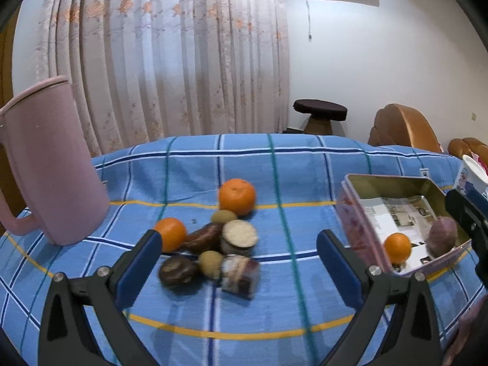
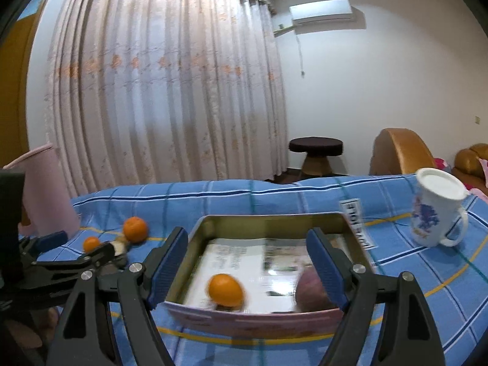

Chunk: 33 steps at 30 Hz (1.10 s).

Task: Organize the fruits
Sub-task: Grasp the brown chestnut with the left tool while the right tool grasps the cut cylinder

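Where the blue checked cloth [image 1: 274, 314] fills the foreground, the left gripper [image 1: 241, 270] stands wide and empty over a heap of fruit [image 1: 213, 244]: two oranges [image 1: 237, 196], plus brown and pale pieces, too blurred to name. The right gripper [image 2: 247, 270], equally spread and empty, frames the metal tin [image 2: 268, 222], which holds one small orange [image 2: 226, 289] and a purplish fruit [image 2: 311, 292] on printed paper. Farther back stand a pink jug [image 1: 45, 164] and a white mug [image 2: 436, 210], then a dark stool [image 2: 315, 152], pale curtains [image 2: 158, 91] and an air conditioner [image 2: 320, 10].
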Motion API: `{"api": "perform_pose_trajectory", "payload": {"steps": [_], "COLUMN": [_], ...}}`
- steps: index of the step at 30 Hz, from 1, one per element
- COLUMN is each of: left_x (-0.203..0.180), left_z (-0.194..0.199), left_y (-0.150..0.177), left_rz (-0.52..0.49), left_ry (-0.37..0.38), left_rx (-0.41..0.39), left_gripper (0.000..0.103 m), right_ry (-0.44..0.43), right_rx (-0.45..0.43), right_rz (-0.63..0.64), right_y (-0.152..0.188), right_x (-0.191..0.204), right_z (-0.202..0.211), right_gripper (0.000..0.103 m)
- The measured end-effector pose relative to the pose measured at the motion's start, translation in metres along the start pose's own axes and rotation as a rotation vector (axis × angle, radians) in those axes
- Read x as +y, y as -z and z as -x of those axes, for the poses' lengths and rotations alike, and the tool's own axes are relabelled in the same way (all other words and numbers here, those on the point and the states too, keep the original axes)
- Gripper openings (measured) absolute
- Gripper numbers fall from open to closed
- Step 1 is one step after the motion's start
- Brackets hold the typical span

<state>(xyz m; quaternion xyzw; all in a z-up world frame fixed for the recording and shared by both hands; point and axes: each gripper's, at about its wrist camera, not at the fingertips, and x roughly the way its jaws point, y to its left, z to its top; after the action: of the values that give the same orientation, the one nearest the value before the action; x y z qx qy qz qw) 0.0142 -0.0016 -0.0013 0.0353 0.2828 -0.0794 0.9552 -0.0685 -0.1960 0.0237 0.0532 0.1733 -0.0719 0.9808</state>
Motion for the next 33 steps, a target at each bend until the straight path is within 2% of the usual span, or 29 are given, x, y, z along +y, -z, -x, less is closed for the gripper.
{"api": "perform_pose_trajectory", "payload": {"steps": [9,14,17,21,23,26,29,33], "left_x": [0.044,0.085,0.107,0.126,0.134,0.140,0.142,0.141], "left_z": [-0.004,-0.008,-0.010,-0.014,-0.016,-0.017,-0.021,-0.026], "left_y": [-0.002,-0.009,-0.010,-0.009,-0.008,-0.008,-0.009,-0.009], "left_rz": [0.059,0.128,0.143,0.163,0.176,0.185,0.177,0.166], "left_ry": [-0.038,-0.128,-0.199,-0.240,-0.247,-0.246,-0.254,-0.238], "left_rx": [0.025,0.029,0.032,0.061,0.072,0.084,0.099,0.121], "left_gripper": [0.103,0.103,0.103,0.103,0.103,0.103,0.103,0.103], "right_ry": [-0.074,-0.125,-0.167,-0.248,-0.272,-0.277,-0.261,-0.277], "right_rx": [0.028,0.074,0.135,0.243,0.302,0.385,0.472,0.532], "right_rz": [0.031,0.064,0.103,0.159,0.213,0.275,0.306,0.312], "right_y": [0.003,0.006,0.009,0.016,0.020,0.027,0.034,0.039], "right_x": [0.052,0.079,0.098,0.124,0.141,0.161,0.171,0.179], "right_z": [-0.011,-0.022,-0.032,-0.051,-0.063,-0.081,-0.101,-0.116], "right_gripper": [0.081,0.081,0.081,0.081,0.079,0.069,0.068,0.065]}}
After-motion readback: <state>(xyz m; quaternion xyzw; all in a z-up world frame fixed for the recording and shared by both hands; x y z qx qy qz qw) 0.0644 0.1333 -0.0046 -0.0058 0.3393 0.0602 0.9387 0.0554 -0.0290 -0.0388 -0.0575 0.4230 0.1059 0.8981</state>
